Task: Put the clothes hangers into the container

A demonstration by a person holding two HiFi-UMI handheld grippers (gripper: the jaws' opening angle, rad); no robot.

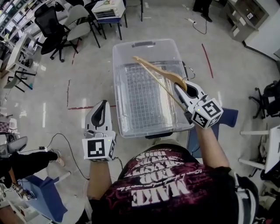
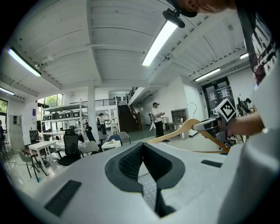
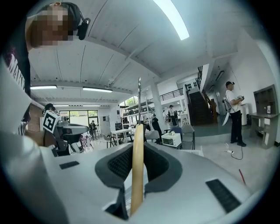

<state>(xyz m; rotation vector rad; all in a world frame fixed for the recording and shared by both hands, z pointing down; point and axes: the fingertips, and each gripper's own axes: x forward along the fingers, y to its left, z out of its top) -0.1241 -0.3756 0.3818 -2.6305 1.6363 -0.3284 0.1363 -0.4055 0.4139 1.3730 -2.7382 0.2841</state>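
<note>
A wooden clothes hanger (image 1: pixel 159 70) with a thin lower bar hangs tilted over the clear plastic container (image 1: pixel 119 89), which has a wire grid lying inside. My right gripper (image 1: pixel 180 87) is shut on the hanger's right arm, above the container's right rim. The right gripper view shows the hanger's wood (image 3: pixel 137 166) standing on edge between the pads, its metal hook rising beyond. My left gripper (image 1: pixel 102 106) is left of the container, apart from it, jaws together and holding nothing. From the left gripper view the hanger (image 2: pixel 183 129) shows off to the right.
Office chairs (image 1: pixel 61 26) stand at the far left and a small table (image 1: pixel 108 9) behind the container. A blue seat (image 1: pixel 227 117) is right of me, a blue box (image 1: pixel 43 192) near my left. A cable and red tape lines cross the floor.
</note>
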